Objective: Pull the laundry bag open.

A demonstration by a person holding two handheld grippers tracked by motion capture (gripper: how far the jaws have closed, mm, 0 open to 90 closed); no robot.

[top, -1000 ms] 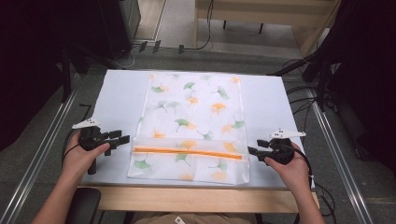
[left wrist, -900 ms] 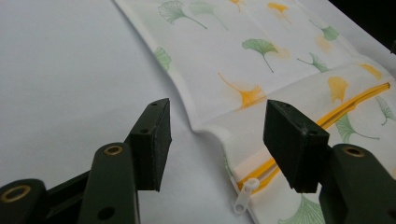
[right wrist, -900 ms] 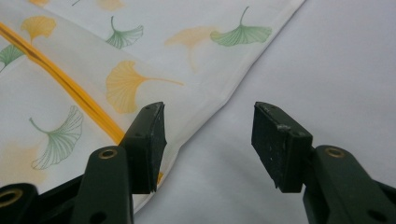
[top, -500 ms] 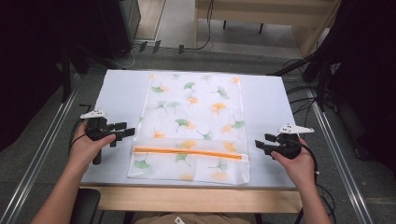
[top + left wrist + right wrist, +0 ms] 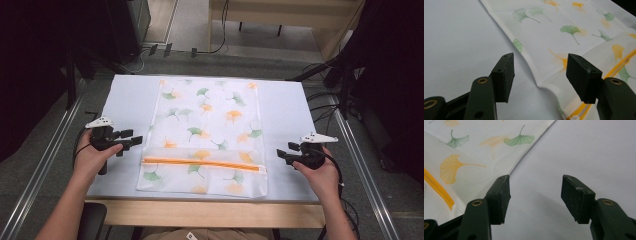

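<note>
From the high view, the wooden front edge (image 5: 210,212) of the worktop (image 5: 125,100) is seen nearest, with two forearms coming in from below; beyond it a white mesh bag (image 5: 207,135) printed with green and orange leaves is laid flat along the middle of the pale worktop, its orange zipper (image 5: 200,163) running across the near part; the far end of the bag reaches close to the worktop's far edge; cables and dark furniture on the floor beyond are given by this view alone.

The left tongs (image 5: 131,139) are held just beside the bag's left edge, a little farther away than the zipper; the right tongs (image 5: 282,152) are held near the right edge, at about the zipper's level, with a strip of bare worktop left between tips and cloth.

What the high view leaves too small is supplied by the gripper views; in the left gripper view the left tongs (image 5: 540,71) are seen spread wide, with the bag's raised, slightly rippled edge (image 5: 536,75) lying between the jaws, untouched by either pad, and the zipper's end (image 5: 576,113) close to the right jaw; in the right gripper view the right tongs (image 5: 536,195) are likewise spread wide, having just been opening; only bare worktop is seen between them, the bag's edge (image 5: 524,157) passing just beyond the left jaw's tip.
</note>
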